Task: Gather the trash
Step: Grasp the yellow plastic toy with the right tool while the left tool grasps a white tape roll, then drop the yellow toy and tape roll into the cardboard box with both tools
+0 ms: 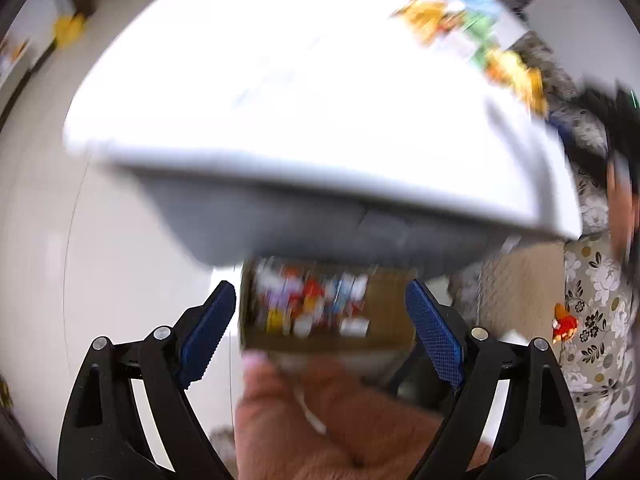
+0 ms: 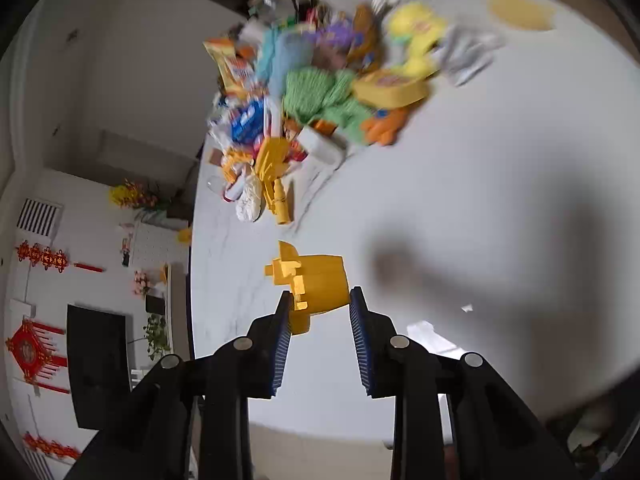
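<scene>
1. Right claw point(image 2: 318, 316) narrowed on yellow plastic piece point(image 2: 316, 284), pads at its sides, lifted just above white desk point(image 2: 480, 200); likely bound for bin.
2. Left claw point(image 1: 322, 312) spread wide, gripping nothing; cardboard box point(image 1: 326, 306) w/ colourful scraps seen between pads, under desk edge, prob. the trash bin.
3. Bare hand point(image 1: 320, 420) below box.
4. Heap of wrappers & toys point(image 2: 320, 80) at far desk side, not yet collected.

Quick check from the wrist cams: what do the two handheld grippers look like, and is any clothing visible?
Both the left gripper and right gripper have black angular linkage arms with round silver pivot pins and blue ribbed pads. No cables or markings show. A grey floral-print garment appears at the left view's edge.
</scene>
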`<control>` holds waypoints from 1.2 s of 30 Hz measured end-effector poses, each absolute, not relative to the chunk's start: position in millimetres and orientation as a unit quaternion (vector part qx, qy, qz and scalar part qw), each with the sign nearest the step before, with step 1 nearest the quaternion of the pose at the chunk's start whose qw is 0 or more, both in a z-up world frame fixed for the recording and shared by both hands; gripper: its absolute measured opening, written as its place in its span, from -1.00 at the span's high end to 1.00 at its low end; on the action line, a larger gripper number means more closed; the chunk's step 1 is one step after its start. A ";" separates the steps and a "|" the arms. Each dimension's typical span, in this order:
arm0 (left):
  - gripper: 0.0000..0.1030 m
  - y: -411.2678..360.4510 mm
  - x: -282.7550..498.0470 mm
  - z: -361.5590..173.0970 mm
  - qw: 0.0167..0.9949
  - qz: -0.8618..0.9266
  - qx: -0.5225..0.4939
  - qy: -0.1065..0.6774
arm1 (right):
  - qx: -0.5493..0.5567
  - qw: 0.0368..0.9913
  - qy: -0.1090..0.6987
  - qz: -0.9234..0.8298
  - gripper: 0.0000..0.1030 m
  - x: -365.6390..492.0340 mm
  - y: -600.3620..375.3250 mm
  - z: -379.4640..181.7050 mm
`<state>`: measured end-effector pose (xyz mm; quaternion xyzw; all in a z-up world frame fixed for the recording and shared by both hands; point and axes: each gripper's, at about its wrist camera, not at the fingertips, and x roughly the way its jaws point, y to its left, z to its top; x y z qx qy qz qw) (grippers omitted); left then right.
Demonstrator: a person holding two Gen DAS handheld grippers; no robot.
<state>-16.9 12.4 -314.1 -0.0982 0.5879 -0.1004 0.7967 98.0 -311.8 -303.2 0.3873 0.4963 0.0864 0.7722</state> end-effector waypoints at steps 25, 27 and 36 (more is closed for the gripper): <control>0.64 -196.2 269.4 -315.9 0.803 -0.094 -0.039 0.587 | 0.383 0.794 0.461 0.097 0.49 -15.6 -347.6 -271.9; 0.64 -180.5 249.6 -302.6 0.809 -0.122 -0.046 0.573 | 0.384 0.790 0.467 0.104 0.49 -13.9 -343.7 -273.0; 0.64 -72.5 82.8 -270.8 0.805 -0.218 -0.022 0.551 | 0.347 0.770 0.519 0.131 0.49 -24.8 -307.7 -282.5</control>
